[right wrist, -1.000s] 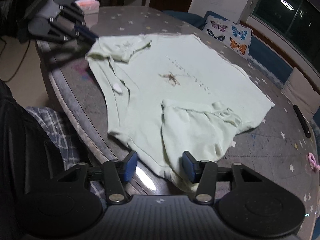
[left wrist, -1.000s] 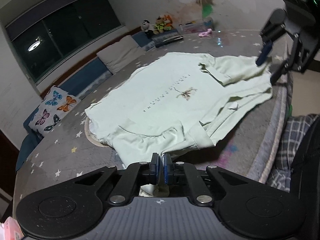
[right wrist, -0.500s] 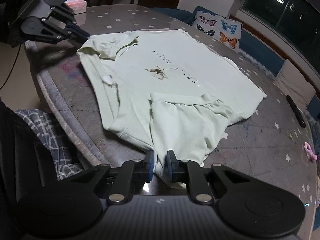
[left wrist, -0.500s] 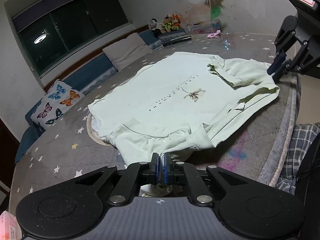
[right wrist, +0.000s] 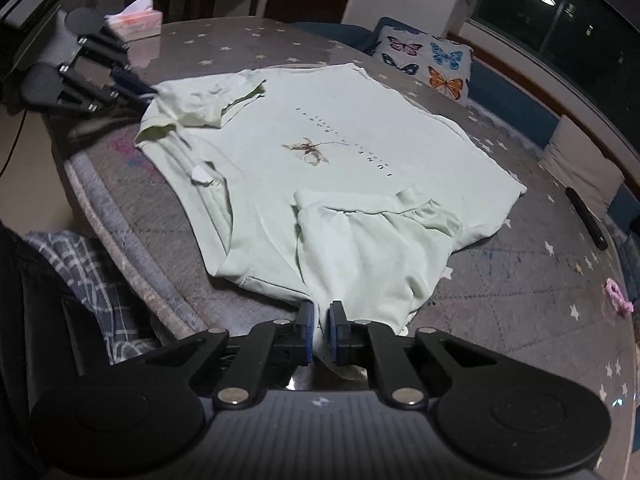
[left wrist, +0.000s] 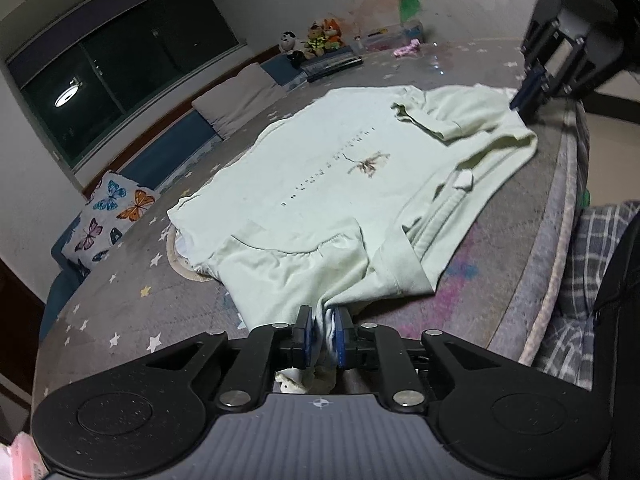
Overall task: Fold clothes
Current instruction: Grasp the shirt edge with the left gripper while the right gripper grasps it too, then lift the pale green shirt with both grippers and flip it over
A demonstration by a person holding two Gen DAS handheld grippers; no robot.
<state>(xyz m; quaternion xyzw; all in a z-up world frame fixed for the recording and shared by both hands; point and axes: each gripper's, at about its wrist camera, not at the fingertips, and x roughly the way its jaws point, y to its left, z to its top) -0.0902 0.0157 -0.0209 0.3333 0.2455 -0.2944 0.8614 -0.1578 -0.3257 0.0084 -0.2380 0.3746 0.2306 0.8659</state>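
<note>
A pale green T-shirt (left wrist: 340,184) with a small dragonfly print lies face up on the round table, both sleeves folded onto its front. In the left wrist view my left gripper (left wrist: 322,334) is shut on the cloth at the near sleeve edge. In the right wrist view the T-shirt (right wrist: 360,152) spreads away from my right gripper (right wrist: 320,332), which is shut on the hem of the other folded sleeve. Each gripper shows in the other's view at the shirt's far corner: the right gripper (left wrist: 520,98) and the left gripper (right wrist: 140,90).
The table (right wrist: 520,280) has a grey star-pattern cover. On it are a tissue box (right wrist: 134,20), a black remote (right wrist: 586,218) and a pink hair tie (right wrist: 618,298). Plaid fabric (left wrist: 592,280) lies past the table edge. A butterfly cushion (left wrist: 112,220) sits on the window bench.
My right gripper went from open to shut on the sleeve hem. The left gripper stayed shut on its sleeve. Both views shifted slightly with the shirt's ends gathered at the jaws.
</note>
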